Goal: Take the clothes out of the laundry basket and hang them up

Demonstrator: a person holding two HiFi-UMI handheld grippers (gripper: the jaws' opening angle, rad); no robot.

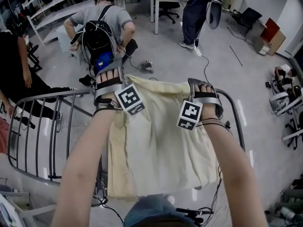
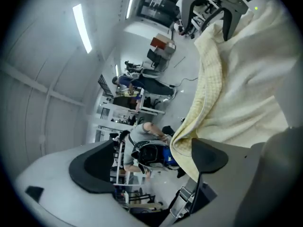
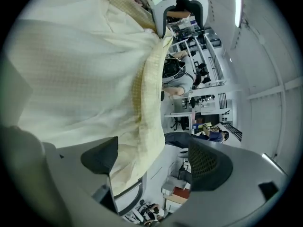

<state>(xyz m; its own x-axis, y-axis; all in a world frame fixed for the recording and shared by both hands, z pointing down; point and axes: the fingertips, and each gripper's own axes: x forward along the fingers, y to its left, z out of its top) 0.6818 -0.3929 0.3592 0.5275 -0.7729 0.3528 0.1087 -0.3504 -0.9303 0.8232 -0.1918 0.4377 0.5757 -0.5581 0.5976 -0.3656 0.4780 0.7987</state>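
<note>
A pale yellow cloth [image 1: 156,141] lies draped over the top rail of a grey metal drying rack [image 1: 47,103] and hangs down toward me. My left gripper [image 1: 110,82] sits at the cloth's far left corner and my right gripper [image 1: 204,91] at its far right corner. In the left gripper view the left gripper [image 2: 151,162] is open, with the cloth [image 2: 236,89] resting against the right-hand pad only. In the right gripper view the right gripper [image 3: 154,162] is open too. There the cloth's [image 3: 85,70] hem hangs beside the left-hand pad, unpinched.
A person with a backpack [image 1: 102,27] crouches on the floor just beyond the rack. Another person [image 1: 194,13] stands by a white desk [image 1: 163,1], and a third [image 1: 14,65] sits at the left. Office chairs [image 1: 284,103] stand at the right; cables [image 1: 206,65] trail across the floor.
</note>
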